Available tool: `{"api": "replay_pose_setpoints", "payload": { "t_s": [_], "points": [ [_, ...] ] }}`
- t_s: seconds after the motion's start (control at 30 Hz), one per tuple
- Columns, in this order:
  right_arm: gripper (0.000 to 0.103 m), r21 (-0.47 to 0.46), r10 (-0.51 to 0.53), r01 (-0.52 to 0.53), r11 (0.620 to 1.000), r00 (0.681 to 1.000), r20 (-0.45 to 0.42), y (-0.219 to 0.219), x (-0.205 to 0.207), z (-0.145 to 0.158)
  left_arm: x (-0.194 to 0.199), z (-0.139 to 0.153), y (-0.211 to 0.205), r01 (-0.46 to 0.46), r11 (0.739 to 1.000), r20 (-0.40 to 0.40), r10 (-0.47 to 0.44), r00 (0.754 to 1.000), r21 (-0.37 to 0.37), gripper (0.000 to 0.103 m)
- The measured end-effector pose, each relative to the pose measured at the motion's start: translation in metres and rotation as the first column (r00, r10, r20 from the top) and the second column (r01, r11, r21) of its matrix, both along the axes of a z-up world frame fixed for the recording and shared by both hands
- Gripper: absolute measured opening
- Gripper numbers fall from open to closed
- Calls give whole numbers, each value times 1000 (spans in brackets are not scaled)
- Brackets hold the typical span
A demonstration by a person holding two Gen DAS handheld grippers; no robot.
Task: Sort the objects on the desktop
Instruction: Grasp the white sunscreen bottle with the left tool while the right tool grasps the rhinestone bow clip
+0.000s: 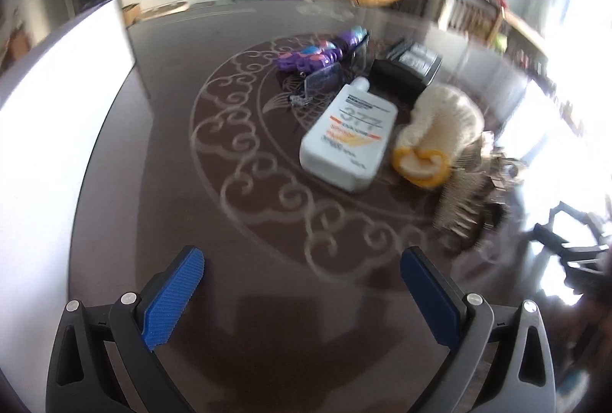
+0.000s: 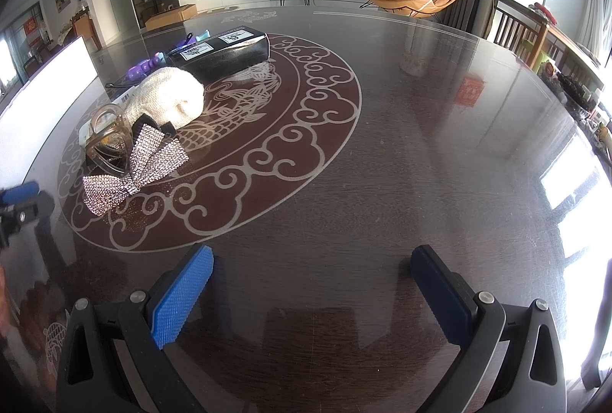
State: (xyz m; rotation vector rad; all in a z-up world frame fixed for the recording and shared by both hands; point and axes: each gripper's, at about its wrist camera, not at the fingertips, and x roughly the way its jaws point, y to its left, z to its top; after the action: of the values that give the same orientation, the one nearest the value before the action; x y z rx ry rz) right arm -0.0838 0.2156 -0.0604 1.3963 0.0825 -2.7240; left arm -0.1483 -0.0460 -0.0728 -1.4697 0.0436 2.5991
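Dark glass covers the round table (image 2: 382,145), and its sheen matters: things will likely slide on it rather than stay put under a nudge. The left gripper (image 1: 302,283) hangs released over bare table, nothing between its blue pads, facing the cluster at the centre. Nearest it lies a white bottle (image 1: 346,133) on its side, just beside a cream knitted item (image 1: 443,114); behind them sit a black box (image 1: 401,68) and a purple toy (image 1: 317,55). The right gripper (image 2: 310,283) is likewise spread and empty, well apart from the pile; a rhinestone bow (image 2: 134,170) lies nearest, touching a clear hair clip (image 2: 107,141). The things crowd together, so a wide approach may snag a neighbour, and the smooth bottle could skid or roll from a shallow pinch.
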Motion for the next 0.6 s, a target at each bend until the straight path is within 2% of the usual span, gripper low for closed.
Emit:
{"api": "replay_pose_setpoints", "payload": {
  "t_s": [0.1,0.27,0.4,0.47,0.53,0.6],
  "points": [
    [103,0,0,0,1000,1000,0,0,0,0,-28,-3,12,85,995,23,-84,996,-57,103],
    [103,0,0,0,1000,1000,0,0,0,0,-62,-2,30,124,990,35,-122,992,-61,103],
    [103,0,0,0,1000,1000,0,0,0,0,-79,-2,53,145,987,0,-146,989,-63,102],
    [103,0,0,0,1000,1000,0,0,0,0,-79,2,61,147,988,-37,-149,988,-56,85],
    [103,0,0,0,1000,1000,0,0,0,0,-76,7,67,150,987,-69,-153,986,-55,57],
    [103,0,0,0,1000,1000,0,0,0,0,-72,9,69,148,987,-77,-152,985,-61,52]
  ]
}}
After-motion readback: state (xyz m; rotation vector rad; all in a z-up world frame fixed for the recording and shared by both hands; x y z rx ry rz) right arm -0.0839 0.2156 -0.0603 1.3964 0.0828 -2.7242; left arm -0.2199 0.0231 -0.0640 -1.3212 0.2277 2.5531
